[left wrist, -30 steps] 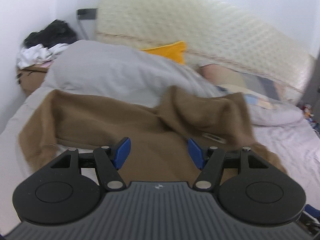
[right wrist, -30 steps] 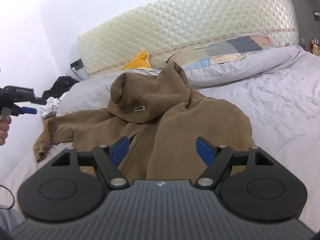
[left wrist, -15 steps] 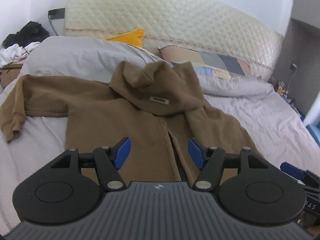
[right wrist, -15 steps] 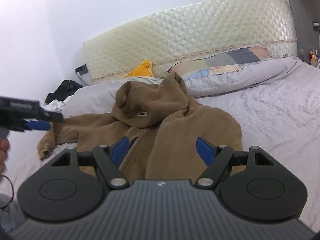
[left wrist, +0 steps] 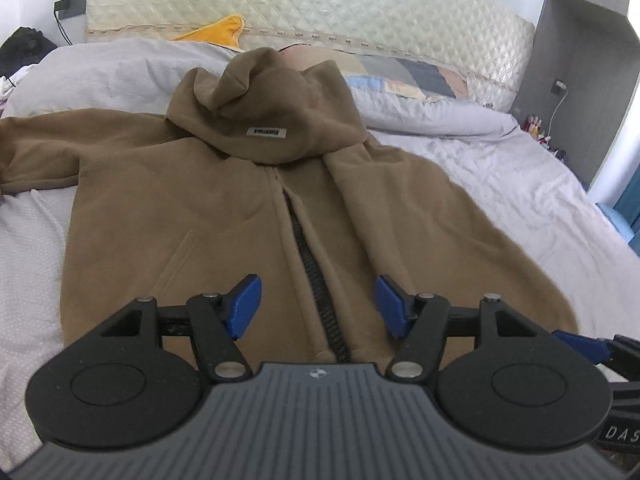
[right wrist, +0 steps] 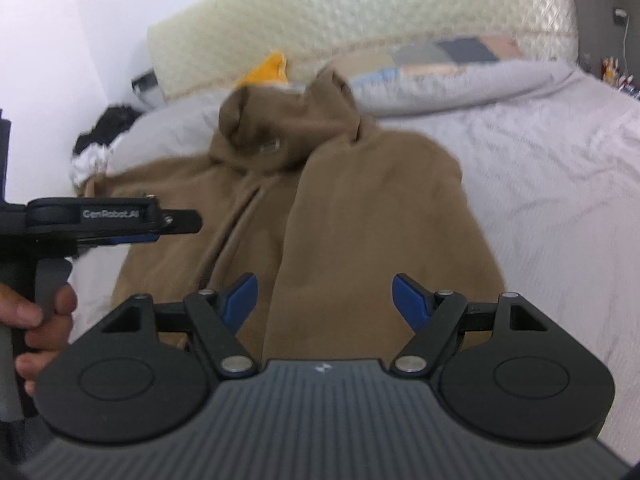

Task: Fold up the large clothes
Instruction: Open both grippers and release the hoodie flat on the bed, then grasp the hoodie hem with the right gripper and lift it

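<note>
While the hoodie (left wrist: 224, 200) lies face-up on the bed (left wrist: 520, 184), one sleeve (left wrist: 40, 152) flung out leftward and the other apparently folded across its front, it seems laid out for folding. Just short of its hem, the left gripper (left wrist: 316, 304) hangs with jaws apart and empty, straddling the zip (left wrist: 316, 276). Right of it, the right gripper (right wrist: 324, 300) gapes over the folded side, gripping nothing.

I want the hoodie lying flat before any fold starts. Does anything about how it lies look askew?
Yes. The brown hoodie is lopsided: one sleeve stretches out to the picture's left, while the other side is folded in over the body. The hood is bunched up, and the zipper gapes partly open.
</note>
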Motion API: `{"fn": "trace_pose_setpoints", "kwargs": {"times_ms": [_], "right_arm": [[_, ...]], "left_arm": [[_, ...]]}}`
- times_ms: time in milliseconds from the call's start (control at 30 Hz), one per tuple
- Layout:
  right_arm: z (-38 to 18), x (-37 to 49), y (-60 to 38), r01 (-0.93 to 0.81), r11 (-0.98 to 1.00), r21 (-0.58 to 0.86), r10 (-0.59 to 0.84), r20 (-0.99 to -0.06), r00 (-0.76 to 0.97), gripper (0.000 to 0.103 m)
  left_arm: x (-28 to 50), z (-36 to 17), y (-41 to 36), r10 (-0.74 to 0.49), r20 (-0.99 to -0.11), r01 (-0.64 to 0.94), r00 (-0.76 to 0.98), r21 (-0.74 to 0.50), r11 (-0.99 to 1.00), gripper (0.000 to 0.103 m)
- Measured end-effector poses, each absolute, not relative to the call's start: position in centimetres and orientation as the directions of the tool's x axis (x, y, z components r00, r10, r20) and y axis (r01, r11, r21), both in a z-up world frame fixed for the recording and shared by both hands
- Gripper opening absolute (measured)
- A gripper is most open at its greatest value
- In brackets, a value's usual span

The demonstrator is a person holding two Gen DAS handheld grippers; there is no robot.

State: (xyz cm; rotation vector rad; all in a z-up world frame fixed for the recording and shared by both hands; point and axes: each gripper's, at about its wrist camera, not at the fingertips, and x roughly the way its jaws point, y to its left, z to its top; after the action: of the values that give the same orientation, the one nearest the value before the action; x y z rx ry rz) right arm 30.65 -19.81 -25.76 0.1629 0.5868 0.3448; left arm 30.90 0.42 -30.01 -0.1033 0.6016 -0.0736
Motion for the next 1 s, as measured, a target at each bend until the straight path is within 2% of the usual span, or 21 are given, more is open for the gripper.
{"fn": "trace_pose_setpoints", "kwargs": {"times_ms": [67,133,267,333,433,567,733,800,833,900,933,1000], "right_arm": [[-26.3,31.0,-19.4,-0.265,0.935,0.234,0.352,-0.548,0.759,0.076],[-26.8,31.6,-19.0,-0.249,0.942,0.224,0.334,-0.582,0.742,0.076],[-27.6,32.3,-18.4,-0.254,0.944,0.21,0.33,-0.628,0.705,0.076],[-28.1,32.8,-17.7,-0.275,0.94,0.202,0.338,-0.657,0.674,0.076],[-28.6,32.9,-16.6,-0.281,0.948,0.151,0.305,-0.686,0.661,0.077],[-29.8,33.1,-14.6,-0.325,0.943,0.074,0.272,-0.735,0.621,0.082],[-31.7,33.9,-12.4,-0.333,0.942,-0.05,0.172,-0.778,0.604,0.083],[-32.4,34.1,-11.9,-0.343,0.934,-0.098,0.138,-0.788,0.6,0.082],[-32.5,33.9,-11.8,-0.345,0.931,-0.119,0.125,-0.785,0.607,0.081],[-32.0,33.5,-12.5,-0.321,0.941,-0.11,0.122,-0.775,0.621,0.067],[-31.7,33.3,-13.1,-0.308,0.947,-0.088,0.132,-0.77,0.624,0.063],[-30.9,33.0,-14.2,-0.291,0.956,-0.041,0.156,-0.769,0.62,0.046]], "left_arm": [[30.9,-30.5,1.3,-0.103,-0.575,0.031,0.811,-0.134,0.991,0.066],[30.9,-30.3,2.3,-0.117,-0.584,0.03,0.803,-0.157,0.987,0.055],[30.8,-30.4,3.6,-0.125,-0.581,0.031,0.804,-0.169,0.985,0.049],[31.3,-31.3,4.4,-0.162,-0.602,0.032,0.782,-0.222,0.975,0.039],[31.9,-32.7,4.8,-0.225,-0.62,0.047,0.752,-0.29,0.956,0.031],[32.1,-33.6,5.4,-0.265,-0.613,0.052,0.744,-0.342,0.938,0.031],[32.4,-34.3,5.5,-0.242,-0.629,0.033,0.739,-0.325,0.945,0.031],[32.8,-34.9,5.8,-0.261,-0.642,0.022,0.721,-0.355,0.935,0.031],[32.9,-35.1,6.0,-0.274,-0.646,0.014,0.713,-0.378,0.926,0.031],[32.7,-35.1,6.2,-0.287,-0.64,0.015,0.712,-0.395,0.919,0.031],[32.4,-34.9,6.3,-0.291,-0.63,0.023,0.72,-0.397,0.918,0.031],[32.1,-34.6,6.4,-0.286,-0.613,0.031,0.736,-0.391,0.92,0.031]]}}
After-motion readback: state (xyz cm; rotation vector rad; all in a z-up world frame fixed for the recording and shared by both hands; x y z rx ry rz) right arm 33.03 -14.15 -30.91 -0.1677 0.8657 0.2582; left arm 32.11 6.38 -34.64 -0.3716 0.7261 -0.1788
